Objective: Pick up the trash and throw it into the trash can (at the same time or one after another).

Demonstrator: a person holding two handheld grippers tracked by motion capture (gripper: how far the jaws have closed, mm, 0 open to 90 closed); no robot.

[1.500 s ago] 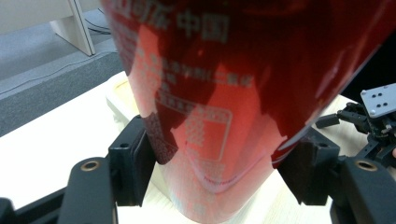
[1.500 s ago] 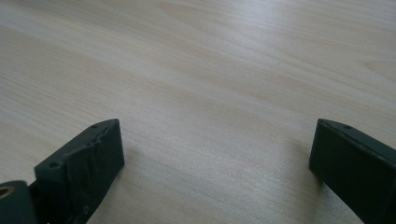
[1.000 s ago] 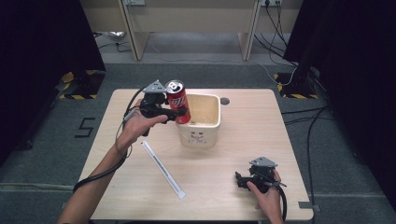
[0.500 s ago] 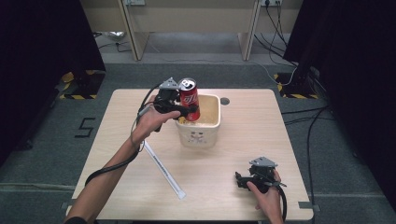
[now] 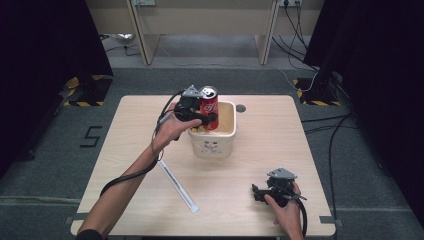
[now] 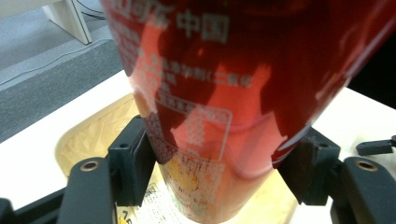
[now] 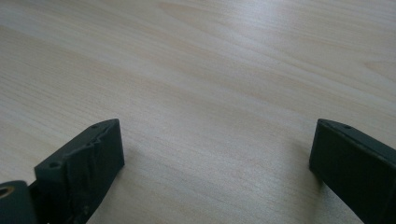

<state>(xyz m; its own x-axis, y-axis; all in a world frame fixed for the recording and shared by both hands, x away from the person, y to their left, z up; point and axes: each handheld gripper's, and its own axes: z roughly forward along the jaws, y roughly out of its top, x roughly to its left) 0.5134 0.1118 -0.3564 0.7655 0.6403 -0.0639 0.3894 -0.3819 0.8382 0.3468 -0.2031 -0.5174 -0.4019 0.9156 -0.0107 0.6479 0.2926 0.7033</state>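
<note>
A: What lies around the work on the surface [image 5: 125, 150]?

B: A long white wrapped straw [image 5: 178, 185] lies slantwise between the middle and the near left corner, well apart from the tub; a small dark round hole [image 5: 241, 107] sits near the far edge, just beside the tub's right side; the left forearm crosses above the straw's upper end.

A: And the tub itself?

B: A cream tub [image 5: 220, 145] stands a little behind the middle of the surface, a small print on its near wall; inside, the left gripper view shows a pale yellowish bottom and some printed paper [image 6: 154, 205] low down; what the paper is I cannot tell.

A: Where is the can?

B: The red can [image 5: 209, 108] is upright over the tub's left rear part, its lower end inside the rim, top tab up; the left gripper [image 5: 202, 118] clamps it from the left, both pads pressing its sides in the left gripper view [image 6: 219, 177]; whether it touches the bottom I cannot tell.

A: The other hand?

B: The right gripper [image 5: 257, 192] rests near the near right corner, jaws wide with bare wood between them [image 7: 215, 154]; it is well apart from tub and can.
</note>
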